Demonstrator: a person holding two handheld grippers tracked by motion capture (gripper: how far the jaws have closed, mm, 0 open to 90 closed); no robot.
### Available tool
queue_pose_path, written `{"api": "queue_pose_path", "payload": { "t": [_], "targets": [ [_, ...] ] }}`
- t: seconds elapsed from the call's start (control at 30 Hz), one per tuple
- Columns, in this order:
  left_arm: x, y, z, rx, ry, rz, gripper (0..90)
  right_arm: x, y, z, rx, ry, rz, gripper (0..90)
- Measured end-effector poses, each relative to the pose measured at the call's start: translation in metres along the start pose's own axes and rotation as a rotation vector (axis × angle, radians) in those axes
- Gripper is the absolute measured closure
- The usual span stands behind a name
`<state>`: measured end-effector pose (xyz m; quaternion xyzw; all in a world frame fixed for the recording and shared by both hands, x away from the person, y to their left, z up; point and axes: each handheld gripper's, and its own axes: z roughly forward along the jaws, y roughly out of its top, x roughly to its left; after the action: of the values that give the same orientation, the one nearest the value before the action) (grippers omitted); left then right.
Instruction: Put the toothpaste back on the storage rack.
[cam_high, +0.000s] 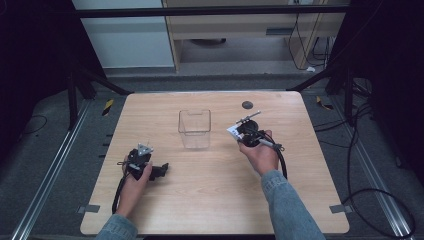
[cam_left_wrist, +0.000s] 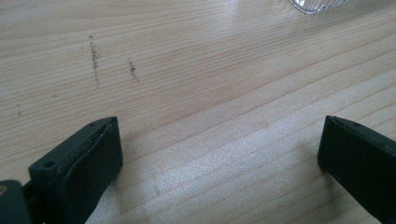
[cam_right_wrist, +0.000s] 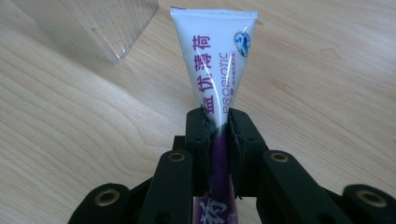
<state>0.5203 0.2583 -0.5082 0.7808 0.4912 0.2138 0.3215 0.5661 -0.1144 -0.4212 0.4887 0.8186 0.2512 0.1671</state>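
White-and-purple toothpaste tube (cam_right_wrist: 216, 70) is clamped between the closed jaws of the right gripper (cam_high: 243, 131), right of the clear container (cam_high: 194, 128). Its long axis follows the jaws, flat crimped end pointing left toward the container. Left gripper (cam_high: 159, 171) jaws stand open over the near-left table (cam_high: 200, 200).

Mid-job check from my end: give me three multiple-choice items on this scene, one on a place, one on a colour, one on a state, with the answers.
1. Where does the clear container stand?
A. near the middle of the table, between the two tongs
B. at the table's near edge
C. off the table

2. What colour is the tube toward its flat sealed end?
A. green
B. white with purple print
C. plain black

3. How are the left tongs?
A. shut on the tube
B. shut on the container
C. open over bare wood

Answers: 1 A, the high view shows it there. 2 B, the right gripper view shows it in the right tongs. 3 C, their jaws stand wide apart.
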Motion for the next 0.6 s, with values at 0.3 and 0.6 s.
{"api": "queue_pose_path", "payload": {
  "t": [0.3, 0.6],
  "targets": [
    [0.0, 0.0, 0.0, 0.0, 0.0, 0.001, 0.0, -0.008, 0.006, -0.011, -0.07, -0.011, 0.032, 79.5],
    [0.0, 0.0, 0.0, 0.0, 0.0, 0.001, 0.0, -0.015, 0.009, -0.022, -0.143, -0.031, 0.058, 79.5]
  ]
}}
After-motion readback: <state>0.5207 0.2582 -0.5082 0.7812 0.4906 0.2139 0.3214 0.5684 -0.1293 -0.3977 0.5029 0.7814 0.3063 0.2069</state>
